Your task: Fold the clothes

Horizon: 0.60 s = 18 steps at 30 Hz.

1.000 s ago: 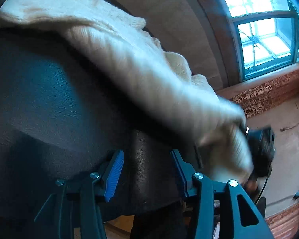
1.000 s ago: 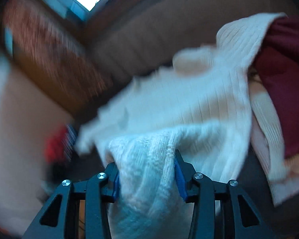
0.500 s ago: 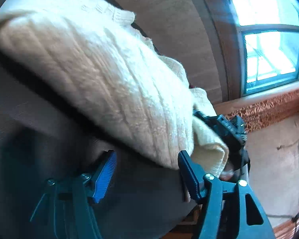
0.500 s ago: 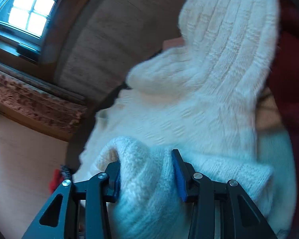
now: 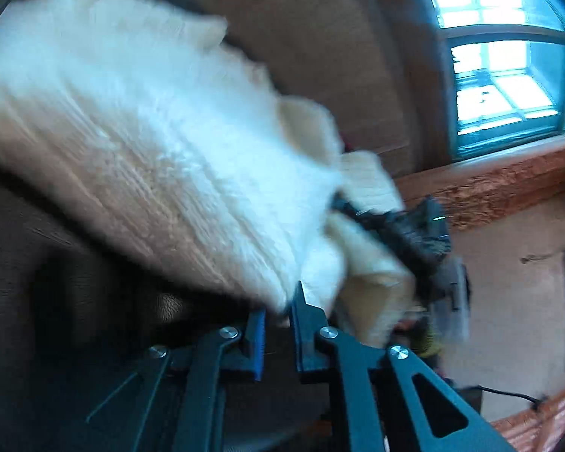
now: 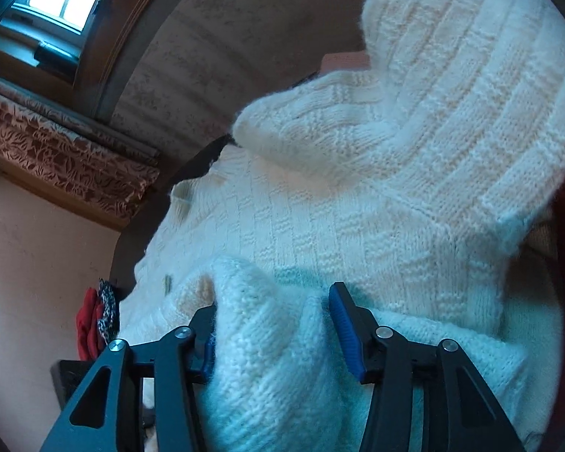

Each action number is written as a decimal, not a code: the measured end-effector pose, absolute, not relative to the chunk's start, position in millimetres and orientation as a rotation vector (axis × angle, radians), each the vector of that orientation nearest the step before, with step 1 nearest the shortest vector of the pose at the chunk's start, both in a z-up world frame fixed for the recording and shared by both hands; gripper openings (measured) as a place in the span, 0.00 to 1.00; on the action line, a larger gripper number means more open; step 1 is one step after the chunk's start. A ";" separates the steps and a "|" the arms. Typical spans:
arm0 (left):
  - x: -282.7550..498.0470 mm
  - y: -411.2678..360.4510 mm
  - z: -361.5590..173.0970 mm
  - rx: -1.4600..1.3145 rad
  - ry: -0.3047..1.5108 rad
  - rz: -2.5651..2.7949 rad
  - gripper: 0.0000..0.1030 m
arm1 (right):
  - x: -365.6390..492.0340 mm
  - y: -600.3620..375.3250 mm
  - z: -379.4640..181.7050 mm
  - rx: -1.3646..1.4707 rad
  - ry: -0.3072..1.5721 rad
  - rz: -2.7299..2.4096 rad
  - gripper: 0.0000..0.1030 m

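Dim room with a bright window [image 5: 501,75] and a dark padded surface [image 5: 75,263] under a cream knit sweater [image 6: 376,207], partly folded, sleeve doubled over the body, more folds left. Left gripper [image 5: 278,312] just snapped nearly shut, pinching the sweater's edge, angled down. Right gripper [image 6: 273,324] tilted down, just widening, loosely around a knit bunch.

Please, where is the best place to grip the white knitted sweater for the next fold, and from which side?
Probably the thick rolled edge of the sweater, approached from the near side. That bunched fold stands up between the right gripper fingers, so they can close across it; the flat knit beyond offers no ridge.
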<state>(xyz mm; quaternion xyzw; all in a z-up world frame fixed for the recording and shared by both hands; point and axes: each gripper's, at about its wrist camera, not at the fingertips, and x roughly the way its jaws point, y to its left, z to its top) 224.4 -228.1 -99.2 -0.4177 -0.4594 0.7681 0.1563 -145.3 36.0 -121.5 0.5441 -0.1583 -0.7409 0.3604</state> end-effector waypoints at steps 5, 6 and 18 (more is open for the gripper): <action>261.5 -263.1 -46.5 -1.110 -1.238 2.195 0.09 | -105.3 38.9 -103.8 1.389 -0.291 -1.865 0.79; 273.5 -272.1 -38.9 -1.112 -1.207 2.220 0.09 | -93.1 41.1 -103.1 1.388 -0.274 -1.840 0.83; 383.9 -333.3 -84.4 -1.447 -1.188 2.451 0.21 | 22.8 67.9 -106.7 1.417 -0.041 -1.748 0.88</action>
